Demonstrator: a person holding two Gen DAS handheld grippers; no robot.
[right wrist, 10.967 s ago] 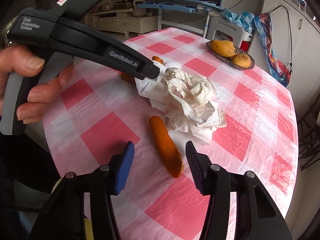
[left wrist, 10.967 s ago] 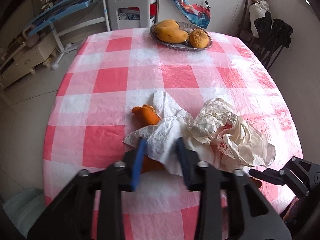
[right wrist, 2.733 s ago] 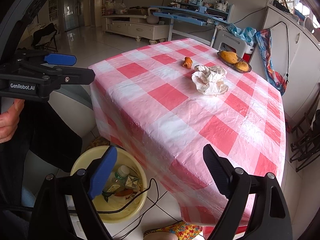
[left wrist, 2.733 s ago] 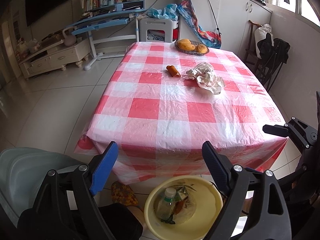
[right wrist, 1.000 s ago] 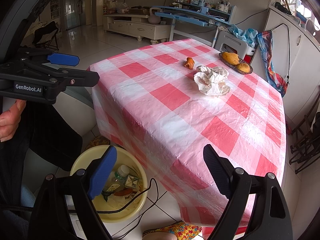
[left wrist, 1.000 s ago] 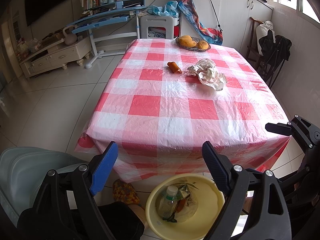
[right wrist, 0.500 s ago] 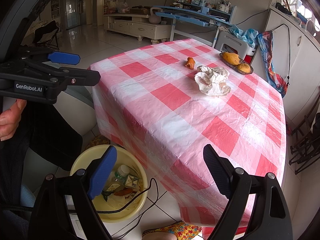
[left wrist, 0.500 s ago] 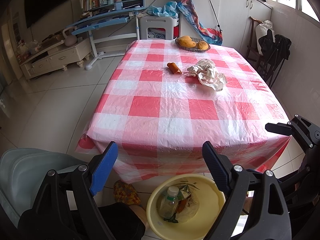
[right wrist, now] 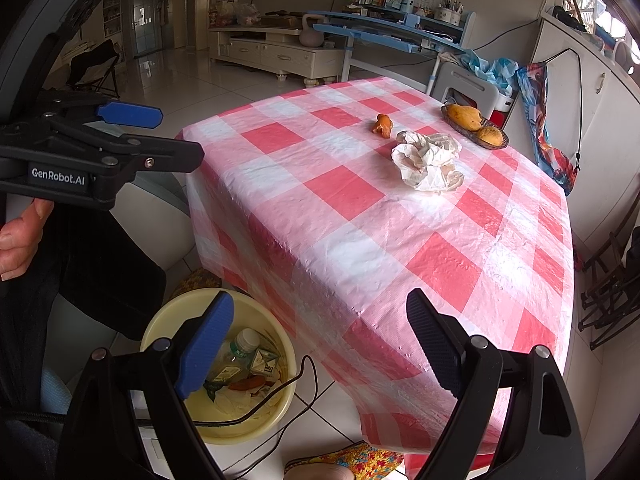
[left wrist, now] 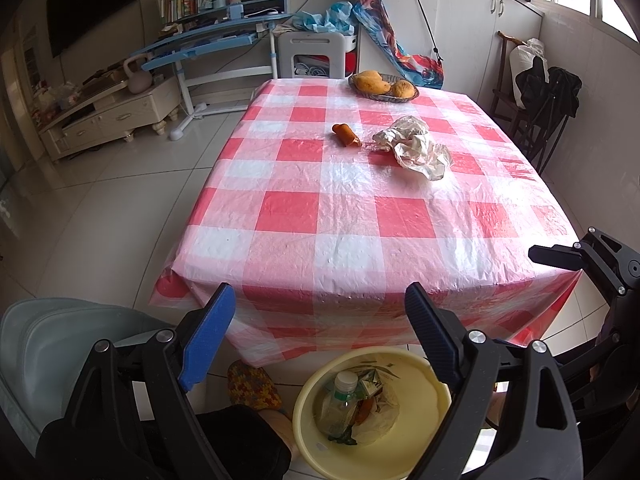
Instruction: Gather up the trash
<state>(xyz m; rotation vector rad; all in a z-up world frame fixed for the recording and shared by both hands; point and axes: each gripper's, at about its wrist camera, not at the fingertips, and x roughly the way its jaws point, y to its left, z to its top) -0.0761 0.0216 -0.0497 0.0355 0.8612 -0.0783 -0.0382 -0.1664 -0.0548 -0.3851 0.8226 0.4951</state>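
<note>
A yellow basin [left wrist: 424, 384] [right wrist: 248, 424] stands on the floor at the near end of the table, with a plastic bottle [left wrist: 338, 396] [right wrist: 236, 350], a small carton and other scraps inside. Far down the red-checked tablecloth [left wrist: 360, 216] [right wrist: 360, 220] lie an orange peel piece [left wrist: 346, 135] [right wrist: 383, 124] and a crumpled white paper wad [left wrist: 416, 146] [right wrist: 430, 160]. My left gripper [left wrist: 320, 316] hangs open and empty above the basin, well short of the table trash. My right gripper [right wrist: 320, 320] is also open and empty, over the table corner beside the basin.
A dish of mangoes [left wrist: 384, 86] [right wrist: 476, 126] sits at the table's far end. A grey-green chair [left wrist: 48, 344] is at the lower left, a colourful slipper [left wrist: 252, 384] by the basin, a black cable [right wrist: 280, 388] across the basin, dark folding chairs [left wrist: 544, 100] to the right.
</note>
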